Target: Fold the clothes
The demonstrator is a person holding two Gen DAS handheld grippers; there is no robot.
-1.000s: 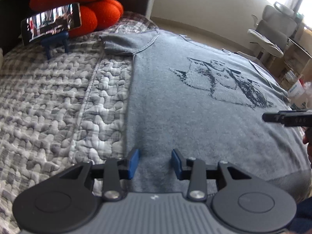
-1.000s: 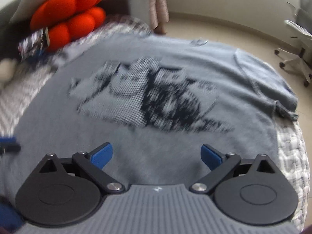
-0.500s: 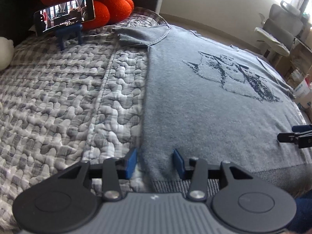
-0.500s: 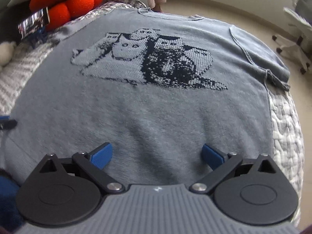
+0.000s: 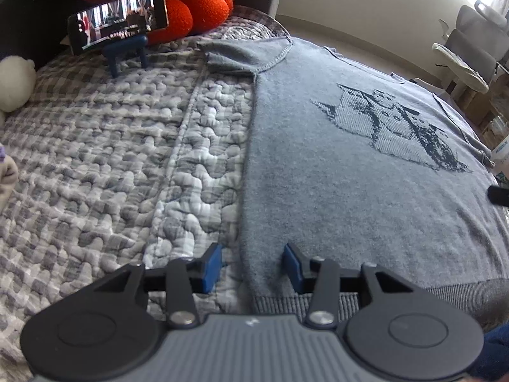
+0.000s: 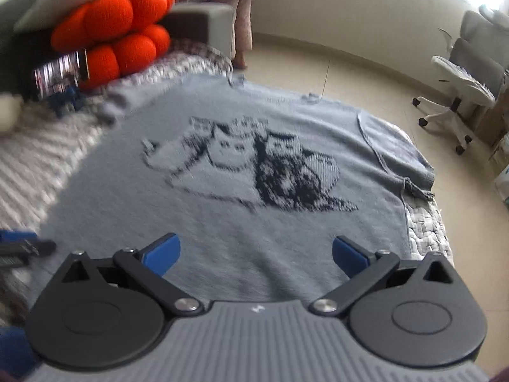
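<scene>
A grey knit sweater (image 5: 334,175) with a dark cat picture lies flat, front up, on the quilted bed (image 5: 95,175). My left gripper (image 5: 253,265) hovers at its lower left corner; its jaws are opening, and the sweater's side edge runs between the blue pads without being pinched. In the right wrist view the sweater (image 6: 254,222) fills the middle. My right gripper (image 6: 256,253) stands wide open above the lower part, nothing between its fingers. Its tip (image 5: 499,194) shows at the right edge of the left wrist view. The left gripper (image 6: 22,246) shows at the far left.
A phone on a blue stand (image 5: 119,28) sits at the bed's head beside orange cushions (image 5: 191,3) and a white plush (image 5: 14,82). A person's legs (image 6: 243,25) stand beyond the bed. An office chair (image 6: 461,73) and boxes are on the floor to the right.
The left gripper's jaws have widened and it has drawn back to the sweater's lower left corner. The right gripper has risen and pulled back, so more floor shows.
</scene>
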